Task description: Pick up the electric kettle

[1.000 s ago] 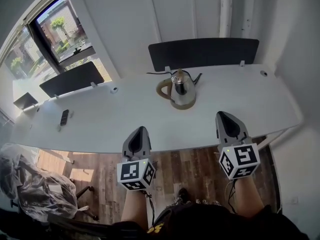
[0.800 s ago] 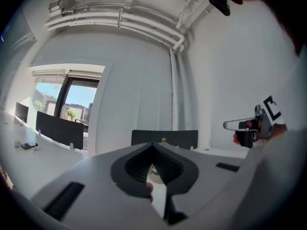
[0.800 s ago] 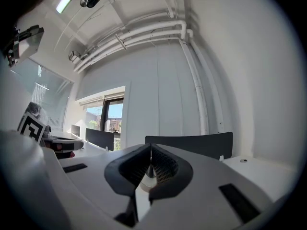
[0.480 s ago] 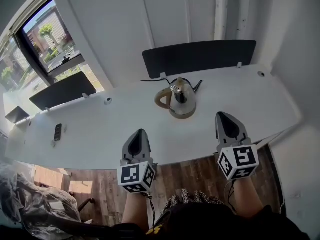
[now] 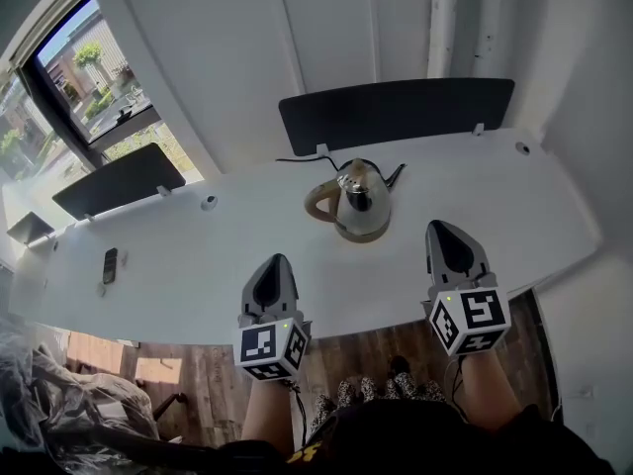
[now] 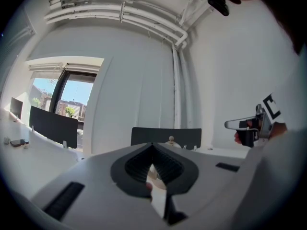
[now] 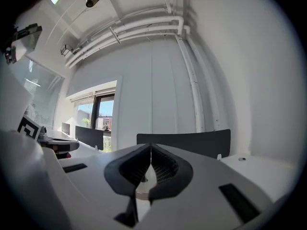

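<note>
The electric kettle point(image 5: 354, 202), shiny steel with a tan handle on its left and a dark spout on its right, stands on the white table point(image 5: 178, 275) in the head view. My left gripper point(image 5: 275, 259) is shut and empty, its tip over the table's near edge, short of the kettle and left of it. Equally shut and empty, my right gripper point(image 5: 443, 227) lies to the kettle's right. In the left gripper view the kettle's lid knob point(image 6: 171, 139) peeks over the closed left gripper point(image 6: 152, 145). The right gripper point(image 7: 150, 148) points level at a black panel.
Black divider panels point(image 5: 396, 109) point(image 5: 117, 176) stand along the table's far side, and a dark cable point(image 5: 297, 158) runs behind the kettle. A small dark phone point(image 5: 109, 264) lies at the table's left. A plastic-covered chair point(image 5: 49, 404) stands low left on the wood floor point(image 5: 356, 349).
Both grippers have moved forward toward the table; their tips now reach over its near edge. The kettle has not moved on the table. Both stay shut.
</note>
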The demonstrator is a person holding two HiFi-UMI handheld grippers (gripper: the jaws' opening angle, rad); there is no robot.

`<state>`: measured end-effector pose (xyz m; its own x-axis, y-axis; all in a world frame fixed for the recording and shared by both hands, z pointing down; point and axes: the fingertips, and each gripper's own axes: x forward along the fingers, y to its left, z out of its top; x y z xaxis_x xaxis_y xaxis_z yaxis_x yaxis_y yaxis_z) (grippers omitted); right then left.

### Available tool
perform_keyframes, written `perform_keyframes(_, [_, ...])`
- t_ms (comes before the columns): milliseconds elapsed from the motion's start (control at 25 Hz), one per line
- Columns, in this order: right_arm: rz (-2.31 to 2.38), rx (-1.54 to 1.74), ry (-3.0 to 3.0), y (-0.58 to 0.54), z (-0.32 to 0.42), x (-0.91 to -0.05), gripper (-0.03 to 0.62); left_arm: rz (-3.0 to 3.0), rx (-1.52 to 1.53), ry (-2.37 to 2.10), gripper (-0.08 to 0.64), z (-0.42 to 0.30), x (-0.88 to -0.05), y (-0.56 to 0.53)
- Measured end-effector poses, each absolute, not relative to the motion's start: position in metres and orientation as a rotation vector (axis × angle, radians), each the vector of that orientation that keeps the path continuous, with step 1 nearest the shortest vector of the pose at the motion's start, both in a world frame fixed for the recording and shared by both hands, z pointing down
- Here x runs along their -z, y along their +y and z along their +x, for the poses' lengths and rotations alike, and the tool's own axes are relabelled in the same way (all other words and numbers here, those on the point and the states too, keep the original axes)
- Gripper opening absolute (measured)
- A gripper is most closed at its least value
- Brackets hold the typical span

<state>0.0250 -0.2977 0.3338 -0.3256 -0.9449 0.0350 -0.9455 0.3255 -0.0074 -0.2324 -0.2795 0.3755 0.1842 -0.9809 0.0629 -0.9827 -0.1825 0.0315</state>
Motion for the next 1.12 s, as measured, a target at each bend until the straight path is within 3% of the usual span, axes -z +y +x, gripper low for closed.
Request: perform_keyframes(1120, [1.586,-0.133,-2.692,-0.431,0.037,-0.358,0.008,2.235,-0.162,-2.153,0.002,-0.201,-0.386,-0.368])
